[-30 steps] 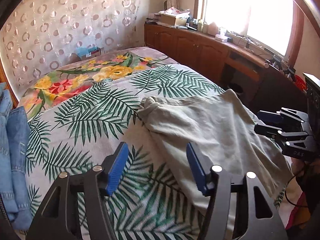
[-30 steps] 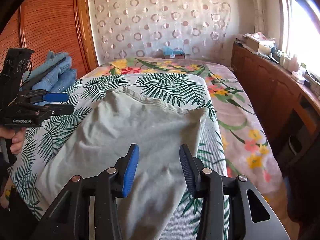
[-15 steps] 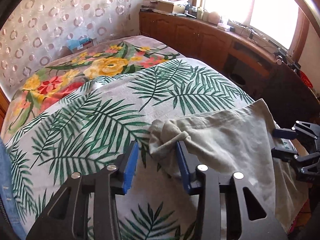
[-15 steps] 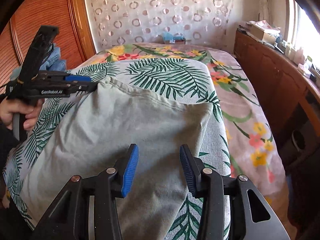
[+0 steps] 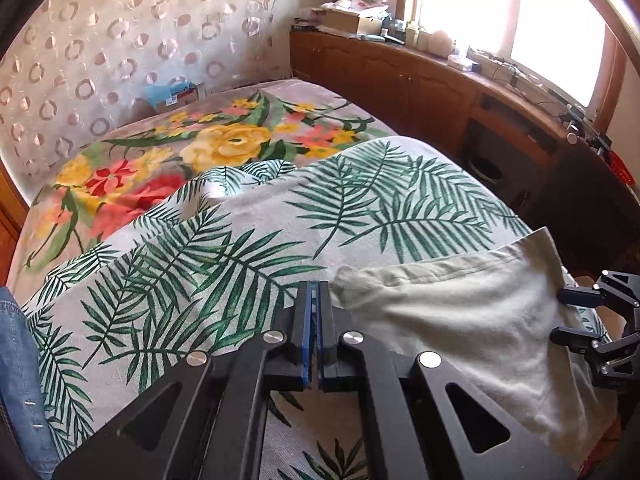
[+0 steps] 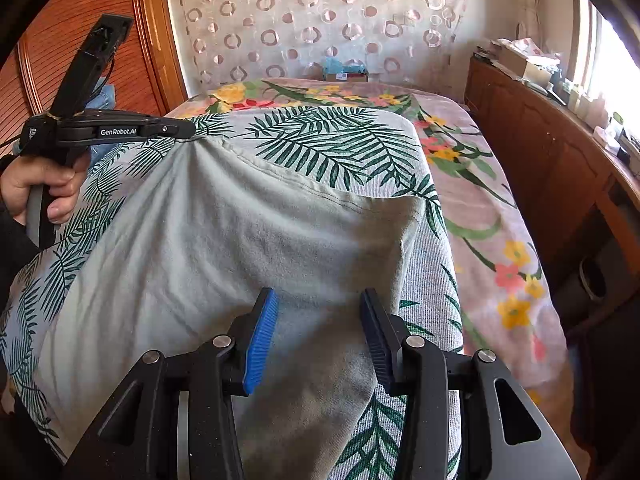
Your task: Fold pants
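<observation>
Pale grey-green pants lie spread on the palm-leaf sheet of the bed. My left gripper is shut, its blue pads pinched on the bunched corner of the pants. In the right wrist view the left gripper is held by a hand, and the cloth tents up to its tip. My right gripper stands open low over the pants' near part, with cloth lying between and under its fingers. It also shows at the right edge as the right gripper, beside the pants' other corner.
A floral blanket covers the far end of the bed, with a small box behind it. Folded jeans sit at the left. A wooden cabinet loaded with clutter runs along the window side.
My left gripper moved across the sheet to the pants' bunched corner, and its jaws went from wide open to shut on it. The right gripper stayed open in place.
</observation>
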{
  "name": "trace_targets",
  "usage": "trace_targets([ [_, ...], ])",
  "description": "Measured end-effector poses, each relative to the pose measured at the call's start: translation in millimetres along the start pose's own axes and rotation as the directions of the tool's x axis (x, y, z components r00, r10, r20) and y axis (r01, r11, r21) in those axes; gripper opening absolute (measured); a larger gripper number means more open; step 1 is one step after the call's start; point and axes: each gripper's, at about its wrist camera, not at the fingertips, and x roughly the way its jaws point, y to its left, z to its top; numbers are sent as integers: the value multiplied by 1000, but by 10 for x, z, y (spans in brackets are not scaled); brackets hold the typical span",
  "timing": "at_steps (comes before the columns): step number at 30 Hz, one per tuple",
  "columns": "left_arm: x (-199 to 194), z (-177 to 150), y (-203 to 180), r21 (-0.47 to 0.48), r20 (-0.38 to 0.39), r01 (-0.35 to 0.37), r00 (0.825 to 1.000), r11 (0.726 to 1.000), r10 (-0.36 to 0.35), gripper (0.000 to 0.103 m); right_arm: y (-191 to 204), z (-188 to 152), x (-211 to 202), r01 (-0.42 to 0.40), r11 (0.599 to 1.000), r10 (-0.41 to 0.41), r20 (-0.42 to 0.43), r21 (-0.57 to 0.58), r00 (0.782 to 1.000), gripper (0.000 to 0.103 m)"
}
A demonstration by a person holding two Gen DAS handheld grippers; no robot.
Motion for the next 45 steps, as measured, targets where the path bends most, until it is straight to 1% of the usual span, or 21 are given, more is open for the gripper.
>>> trace_targets([
  [3,-41,-57,17,-34,-15,7,1000,999,-7,3,2,7,8,3,1000,-3,0,-2,1000,45],
  [6,-206,-177,-52,-26,-1,-18,1000,999,18,11,-22,10,-39,16,1000,-16,16,5,1000,45],
  [7,-299,-233,-91,-20,7,-23,1000,1000,23,20,-25,-3,-91,26,1000,-26,27,8,999,45],
  [8,-367,-277,-121,-17,17,-22,1000,1000,23,31,-24,-17,-144,25,1000,-26,37,11,999,45],
  [9,-445,-324,-155,-14,29,-18,999,1000,18,36,-22,-42,-214,17,1000,-18,50,18,999,45],
  [10,-553,-397,-200,-13,46,-4,999,1000,4,49,-15,-74,-288,13,1000,-14,60,25,998,45],
  [11,-628,-451,-239,-12,52,6,999,1000,-6,59,3,-110,-354,14,1000,-16,67,26,998,45],
  [12,-694,-506,-285,-11,56,11,998,1000,-11,66,30,-156,-409,18,1000,-20,72,24,997,45],
  [13,-789,-591,-339,-11,71,13,997,1000,-12,76,45,-196,-459,21,1000,-23,75,23,997,45],
  [14,-861,-649,-380,-14,84,12,996,1000,-11,77,61,-241,-507,24,999,-26,78,26,997,45],
  [16,-999,-783,-453,-18,104,10,995,1000,-8,77,85,-356,-607,27,999,-30,79,40,996,45],
  [22,-1311,-1233,-718,-1,107,35,994,999,-35,76,144,-693,-857,44,996,-50,83,72,995,45],
  [23,-1336,-1310,-768,2,101,40,994,999,-40,74,150,-717,-893,43,996,-49,84,75,995,45],
  [25,-1376,-1466,-871,15,82,55,995,998,-56,65,171,-779,-971,37,996,-44,87,84,995,45],
  [28,-1432,-1641,-986,28,66,84,994,996,-86,54,219,-873,-1055,29,996,-36,81,83,996,45],
  [34,-1490,-1807,-1178,57,53,108,992,993,-111,49,257,-878,-1130,19,996,-25,73,84,997,45],
  [37,-1409,-1835,-1230,62,26,114,993,992,-115,38,267,-907,-1127,13,996,-18,63,84,998,45],
  [40,-1336,-1847,-1282,76,17,120,992,990,-121,28,256,-921,-1096,8,996,-13,56,83,998,45],
  [42,-1293,-1840,-1294,68,21,126,992,990,-128,19,258,-928,-1073,5,996,-9,50,90,999,45],
  [44,-1304,-1859,-1343,79,29,136,990,988,-138,8,248,-931,-1053,8,996,-12,43,88,999,45],
  [45,-1328,-1867,-1371,92,37,137,989,986,-141,6,246,-934,-1038,11,996,-14,40,86,999,45],
])
